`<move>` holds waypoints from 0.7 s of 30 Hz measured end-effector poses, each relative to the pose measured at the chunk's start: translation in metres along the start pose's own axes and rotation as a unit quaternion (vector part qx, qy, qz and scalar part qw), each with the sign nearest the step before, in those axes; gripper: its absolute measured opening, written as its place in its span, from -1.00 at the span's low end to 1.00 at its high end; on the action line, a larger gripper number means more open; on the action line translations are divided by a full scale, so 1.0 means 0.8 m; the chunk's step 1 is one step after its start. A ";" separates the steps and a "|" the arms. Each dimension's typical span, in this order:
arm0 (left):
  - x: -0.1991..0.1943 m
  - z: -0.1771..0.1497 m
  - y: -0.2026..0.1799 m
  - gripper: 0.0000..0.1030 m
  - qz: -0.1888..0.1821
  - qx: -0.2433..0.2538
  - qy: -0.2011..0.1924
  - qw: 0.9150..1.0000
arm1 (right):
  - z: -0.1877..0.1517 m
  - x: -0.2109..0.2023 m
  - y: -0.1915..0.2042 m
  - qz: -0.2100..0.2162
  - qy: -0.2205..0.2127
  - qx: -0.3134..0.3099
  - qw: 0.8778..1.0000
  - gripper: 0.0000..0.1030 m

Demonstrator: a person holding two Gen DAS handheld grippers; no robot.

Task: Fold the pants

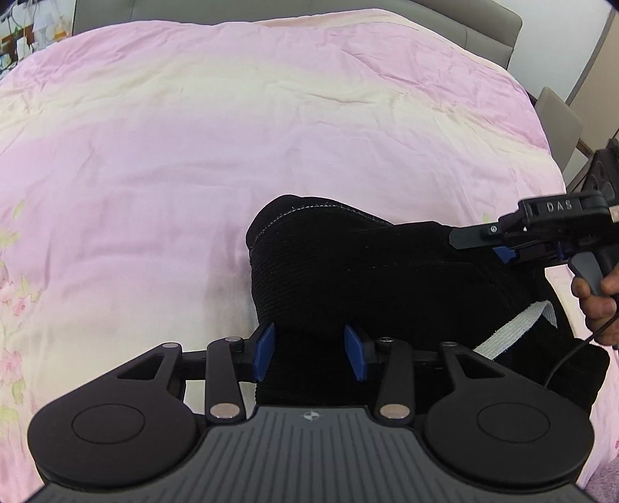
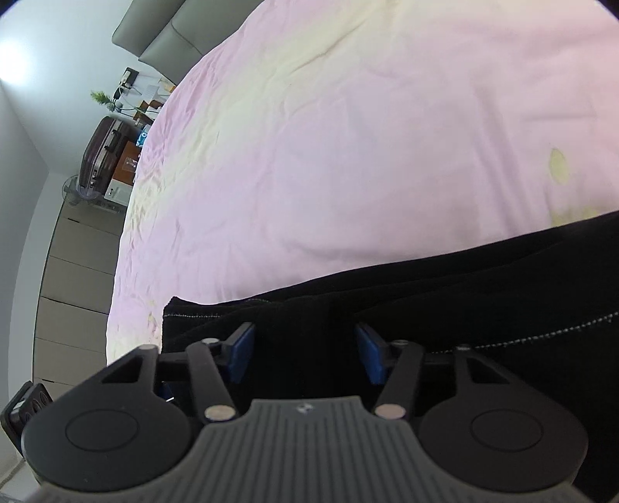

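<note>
Black ribbed pants (image 1: 387, 271) lie bunched in a folded heap on a pink bed cover (image 1: 232, 135), with a white drawstring (image 1: 514, 329) showing at the right. My left gripper (image 1: 309, 354) is open, its blue pads (image 1: 265, 350) straddling the near edge of the pants. My right gripper (image 1: 499, 247) comes in from the right over the pants' far right side. In the right wrist view the right gripper (image 2: 305, 356) is open with black fabric (image 2: 425, 294) lying between and beyond its blue pads (image 2: 241, 354).
The pink and cream bed cover (image 2: 348, 135) spreads far beyond the pants. A grey headboard (image 1: 483, 27) stands at the back. A suitcase (image 2: 102, 153), a cluttered desk and drawers (image 2: 73, 271) stand beside the bed. A hand (image 1: 595, 305) holds the right gripper.
</note>
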State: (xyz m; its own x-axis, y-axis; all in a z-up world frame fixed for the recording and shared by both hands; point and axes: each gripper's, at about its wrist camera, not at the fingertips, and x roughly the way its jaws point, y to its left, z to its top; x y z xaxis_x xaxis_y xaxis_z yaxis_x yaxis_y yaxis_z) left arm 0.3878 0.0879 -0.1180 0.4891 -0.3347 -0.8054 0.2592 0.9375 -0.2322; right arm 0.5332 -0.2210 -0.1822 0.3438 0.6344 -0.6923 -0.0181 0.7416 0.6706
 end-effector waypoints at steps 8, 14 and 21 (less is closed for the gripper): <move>-0.030 0.014 -0.016 -0.08 -0.003 0.006 -0.035 0.999 | -0.027 -0.106 0.090 -0.033 -0.084 -0.160 0.983 -0.79; -0.050 0.030 -0.044 -0.08 0.005 0.013 -0.062 0.998 | -0.055 -0.155 0.092 -0.065 -0.088 -0.164 0.980 -1.00; -0.022 0.017 -0.071 -0.09 0.025 0.055 -0.036 0.998 | -0.086 -0.153 0.006 -0.165 -0.062 -0.111 0.978 -1.00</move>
State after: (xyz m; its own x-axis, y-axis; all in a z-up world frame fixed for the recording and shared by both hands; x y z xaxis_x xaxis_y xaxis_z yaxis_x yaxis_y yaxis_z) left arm 0.3756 0.0392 -0.0828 0.5606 -0.2970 -0.7730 0.3207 0.9385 -0.1280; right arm 0.4262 -0.2803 -0.1125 0.4770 0.3312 -0.8141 -0.0849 0.9393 0.3324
